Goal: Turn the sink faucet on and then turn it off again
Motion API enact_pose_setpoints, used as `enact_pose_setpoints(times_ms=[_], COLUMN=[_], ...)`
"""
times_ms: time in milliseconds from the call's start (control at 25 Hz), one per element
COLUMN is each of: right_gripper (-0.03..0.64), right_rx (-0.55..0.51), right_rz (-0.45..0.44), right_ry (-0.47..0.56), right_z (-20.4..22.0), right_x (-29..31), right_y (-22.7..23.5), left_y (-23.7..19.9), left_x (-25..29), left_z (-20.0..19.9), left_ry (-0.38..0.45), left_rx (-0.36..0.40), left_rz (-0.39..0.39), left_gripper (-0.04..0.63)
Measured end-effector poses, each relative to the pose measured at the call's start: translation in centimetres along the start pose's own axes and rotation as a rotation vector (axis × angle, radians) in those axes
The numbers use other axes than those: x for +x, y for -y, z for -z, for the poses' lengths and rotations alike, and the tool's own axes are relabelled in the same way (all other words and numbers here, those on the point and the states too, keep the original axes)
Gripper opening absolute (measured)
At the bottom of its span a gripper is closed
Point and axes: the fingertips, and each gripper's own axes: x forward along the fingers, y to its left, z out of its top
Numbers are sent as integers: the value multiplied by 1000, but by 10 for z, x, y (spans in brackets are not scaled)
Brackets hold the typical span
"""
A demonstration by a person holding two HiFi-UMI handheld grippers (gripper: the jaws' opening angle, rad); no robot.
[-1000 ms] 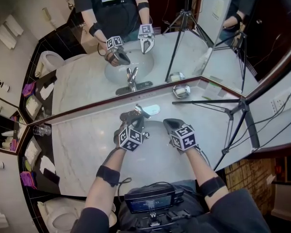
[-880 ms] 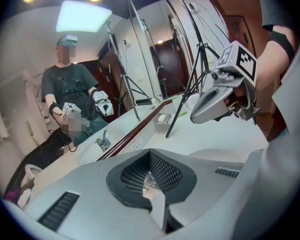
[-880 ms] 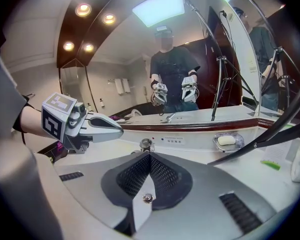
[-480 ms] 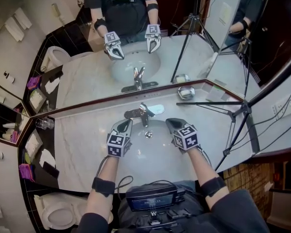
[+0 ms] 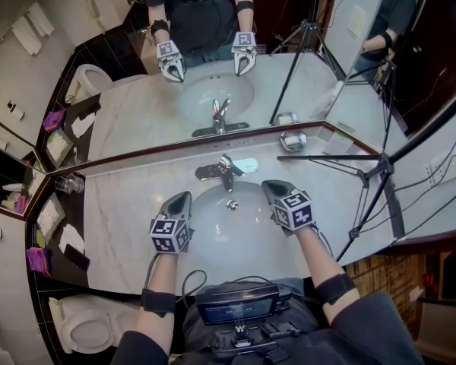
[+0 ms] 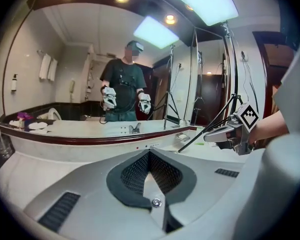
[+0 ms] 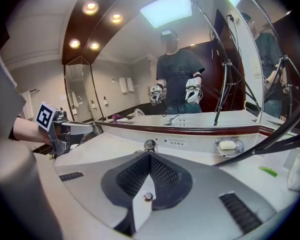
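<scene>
Near faucet (image 5: 226, 170), closed left hand-held gripper (image 5: 180, 197)

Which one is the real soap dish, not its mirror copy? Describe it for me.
On the marble counter, find the chrome faucet behind the basin, then follow the mirror's dark lower edge rightward. The soap dish sits just on its near side: a small shiny metal dish holding a white bar, near the black tripod leg.

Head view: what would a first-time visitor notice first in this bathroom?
The left gripper and right gripper, each with a black-and-white marker cube, hover shut and empty at either side of the white sink, just short of the chrome faucet. Behind it a wide mirror repeats the scene, and a black tripod stands at the right of the counter.
</scene>
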Motion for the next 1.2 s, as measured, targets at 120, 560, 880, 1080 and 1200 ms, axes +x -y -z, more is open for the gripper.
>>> enact_pose_setpoints(times_ms=[120, 560, 880, 1080, 1200], right_gripper=[23, 23, 23, 23, 23], right_rx=[-2, 0, 3, 9, 19], right_rz=[0, 2, 5, 6, 11], right_ry=[2, 8, 5, 10, 8], right_z=[1, 1, 4, 3, 5], right_x=[-2, -7, -8, -8, -7], right_y=[-2, -5, -6, -5, -1], left_y=[-5, -8, -5, 12, 32], left_x=[-9, -24, -20, 4, 26], left_z=[5, 12, 11, 6, 3], left_ry=[10, 36, 31, -6, -49], left_rx=[-44, -106, -33, 133, 258], left_rz=[-15, -36, -36, -1, 60], left_gripper=[0, 0, 0, 51, 133])
